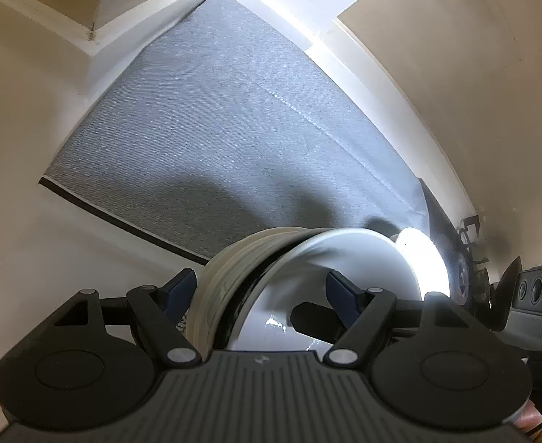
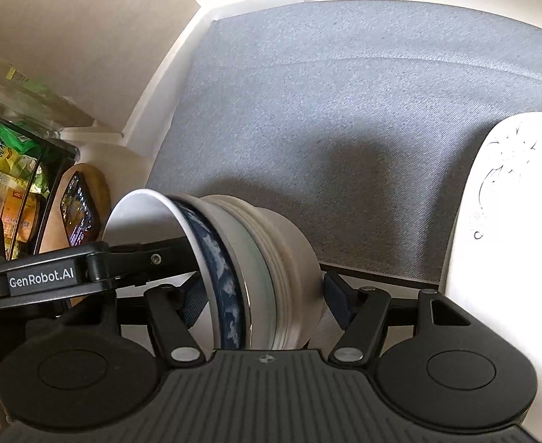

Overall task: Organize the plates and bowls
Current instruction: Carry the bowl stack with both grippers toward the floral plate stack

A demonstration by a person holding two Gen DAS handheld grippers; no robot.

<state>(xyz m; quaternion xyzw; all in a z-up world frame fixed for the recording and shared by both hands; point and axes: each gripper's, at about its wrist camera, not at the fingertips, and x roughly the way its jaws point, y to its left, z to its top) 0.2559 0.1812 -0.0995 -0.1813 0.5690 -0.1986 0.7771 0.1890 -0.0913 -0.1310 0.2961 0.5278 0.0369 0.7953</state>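
Note:
A stack of nested bowls, tipped on its side, is held between both grippers above a grey mat. In the left wrist view my left gripper (image 1: 261, 288) is shut on the stack of bowls (image 1: 307, 288); one finger is outside the cream bowls, the other inside the white top bowl. In the right wrist view my right gripper (image 2: 259, 295) is shut on the same stack (image 2: 256, 269), whose blue patterned bowl (image 2: 222, 280) shows between white and cream ones. The left gripper's arm (image 2: 86, 269) reaches into the white bowl there.
The grey mat (image 1: 215, 129) lines a white shelf with white walls (image 1: 19, 110). A large white plate with a black line drawing (image 2: 511, 192) stands at the right. At the left are a phone on a wooden board (image 2: 78, 206) and a rack with food packets (image 2: 1, 147).

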